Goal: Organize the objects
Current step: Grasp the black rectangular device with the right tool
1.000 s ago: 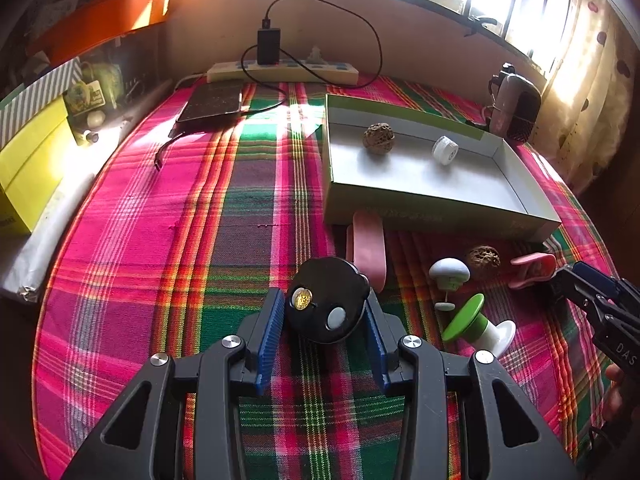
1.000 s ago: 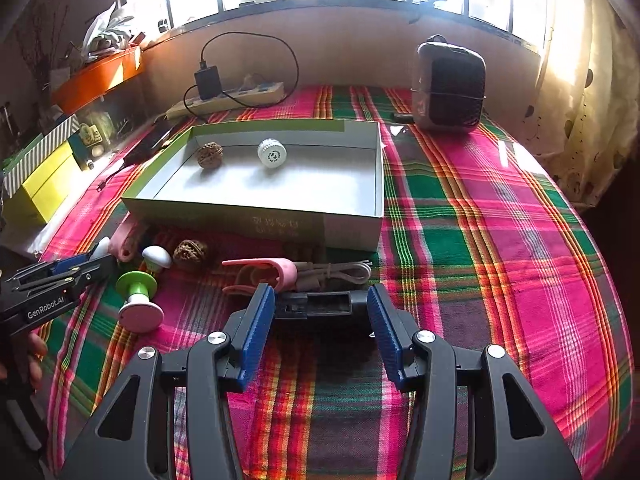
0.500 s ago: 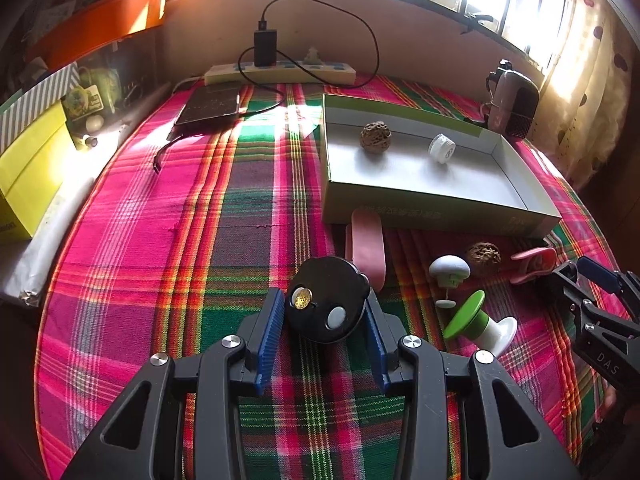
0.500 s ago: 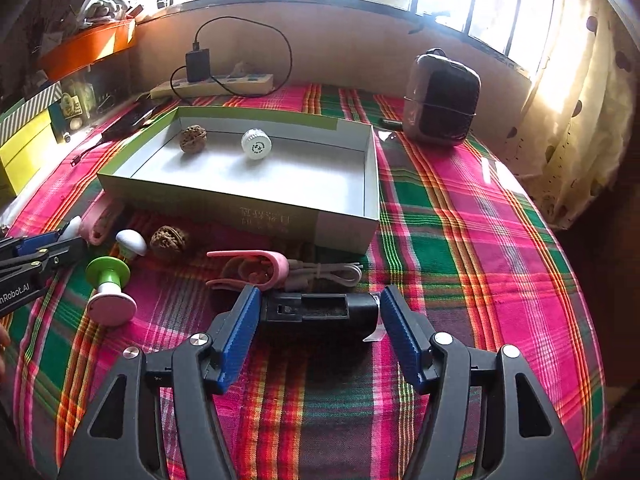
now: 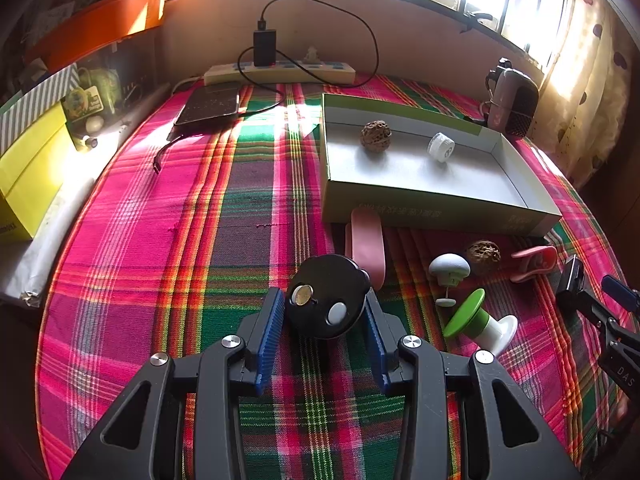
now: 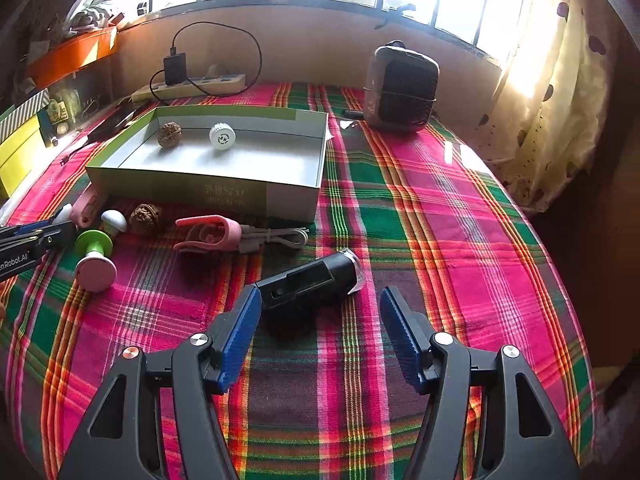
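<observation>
My left gripper [image 5: 324, 304] is shut on a black round disc [image 5: 326, 294] with a brass spot and a white button, low over the plaid cloth. My right gripper [image 6: 320, 302] stands open. A black flashlight [image 6: 312, 280] lies askew on the cloth just past its fingertips, its tail end by the left pad. The green-sided box [image 6: 200, 192] holds a walnut [image 6: 169, 134] and a white cap [image 6: 222, 135]. In front of the box lie a pink oblong piece [image 5: 366, 242], a white mushroom-shaped knob [image 5: 448, 270], a second walnut [image 5: 483, 252], a green-and-white spool [image 5: 478, 320] and a pink clip [image 6: 208, 234].
A grey cable [image 6: 276, 238] trails from the pink clip. A small heater [image 6: 400, 90] stands at the back right, a power strip [image 5: 280, 72] and a dark tablet [image 5: 210, 104] at the back left. Yellow boxes [image 5: 28, 172] line the left edge. A curtain [image 6: 552, 120] hangs on the right.
My right gripper's jaws spread apart and let go of the black flashlight, which now lies tilted on the cloth. The right gripper shifted and turned a little. The left gripper stayed still.
</observation>
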Motion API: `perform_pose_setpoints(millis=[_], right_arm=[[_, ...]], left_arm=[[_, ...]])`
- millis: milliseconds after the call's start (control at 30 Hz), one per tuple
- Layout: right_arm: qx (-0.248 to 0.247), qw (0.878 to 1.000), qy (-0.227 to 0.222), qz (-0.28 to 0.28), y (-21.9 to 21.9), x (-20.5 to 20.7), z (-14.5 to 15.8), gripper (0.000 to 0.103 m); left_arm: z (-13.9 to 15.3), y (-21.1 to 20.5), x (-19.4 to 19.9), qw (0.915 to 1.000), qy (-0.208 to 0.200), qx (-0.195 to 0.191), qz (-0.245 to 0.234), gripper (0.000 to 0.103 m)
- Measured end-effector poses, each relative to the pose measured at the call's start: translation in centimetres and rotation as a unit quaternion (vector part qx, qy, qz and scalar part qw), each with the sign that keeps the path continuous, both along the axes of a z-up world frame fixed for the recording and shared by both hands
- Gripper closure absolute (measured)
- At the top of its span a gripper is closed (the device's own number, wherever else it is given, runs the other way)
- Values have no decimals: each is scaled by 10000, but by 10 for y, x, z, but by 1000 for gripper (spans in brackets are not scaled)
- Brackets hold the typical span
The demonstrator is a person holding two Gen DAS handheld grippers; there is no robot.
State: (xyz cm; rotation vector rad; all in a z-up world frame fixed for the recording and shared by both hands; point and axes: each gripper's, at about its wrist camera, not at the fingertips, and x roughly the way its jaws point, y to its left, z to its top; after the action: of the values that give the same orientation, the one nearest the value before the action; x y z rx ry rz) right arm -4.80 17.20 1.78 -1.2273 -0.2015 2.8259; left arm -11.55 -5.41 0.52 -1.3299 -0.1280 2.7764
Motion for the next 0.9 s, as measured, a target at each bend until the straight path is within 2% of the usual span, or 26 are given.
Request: perform_pose_setpoints(millis=[133,267,433,533,900], right_arm=[[-73,9999,-16,-101,7,4,2,40],[-385,9991,174,-39,5,3,12,40],[-489,9988,41,-67,-4,-13,9,40],[-272,9992,-9,-282,-6,-21,4,40],[-250,9984,-219,-452,6,-13,-6,40]], left_arm=[[0,1,0,10000,-1,4,0,66],[0,1,1,10000,1,-3,10,66],[0,2,1,10000,5,-5,1,66],[1,2,1,10000,-1,-31,12,66],[1,1,2,10000,-4,-22,6,66]])
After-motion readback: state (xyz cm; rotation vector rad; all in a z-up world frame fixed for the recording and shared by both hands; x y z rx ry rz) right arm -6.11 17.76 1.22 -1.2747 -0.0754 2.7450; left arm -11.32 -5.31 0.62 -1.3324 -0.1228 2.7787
